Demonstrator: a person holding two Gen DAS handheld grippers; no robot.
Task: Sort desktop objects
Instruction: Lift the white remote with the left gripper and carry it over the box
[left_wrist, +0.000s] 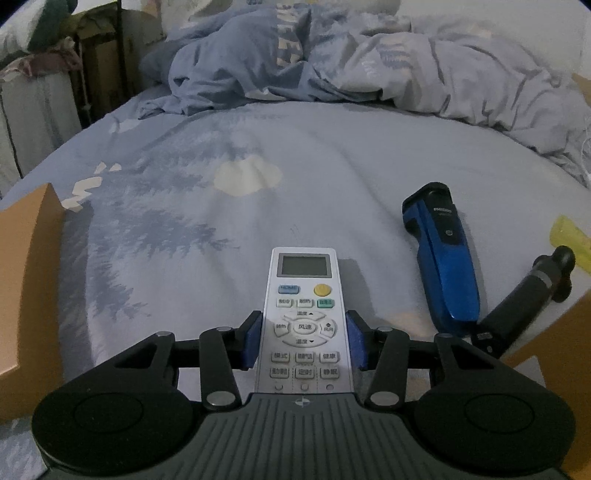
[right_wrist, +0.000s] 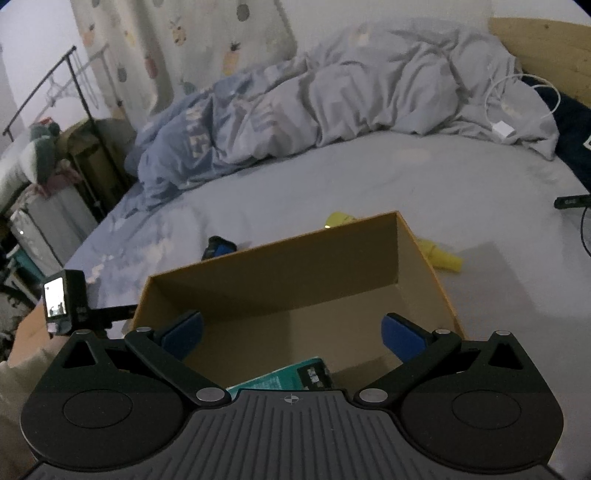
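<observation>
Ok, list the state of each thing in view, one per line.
Left hand-held gripper: shut on the remote.
Remote: held, screen blank.
Right hand-held gripper: open, holding nothing, over the box.
Box: open-topped, teal packet inside.
Shaver: lying on the bed.
Duvet: crumpled.

The bed sheet (left_wrist: 332, 166) is pale blue with darker blue tree shapes and a cream cloud. The remote (left_wrist: 303, 321) is white with one yellow button; the shaver (left_wrist: 447, 258) is bright blue and black. The box (right_wrist: 280, 273) is tan cardboard, the fingers' pads (right_wrist: 184, 334) blue, the curtain (right_wrist: 177, 40) pineapple-printed.
</observation>
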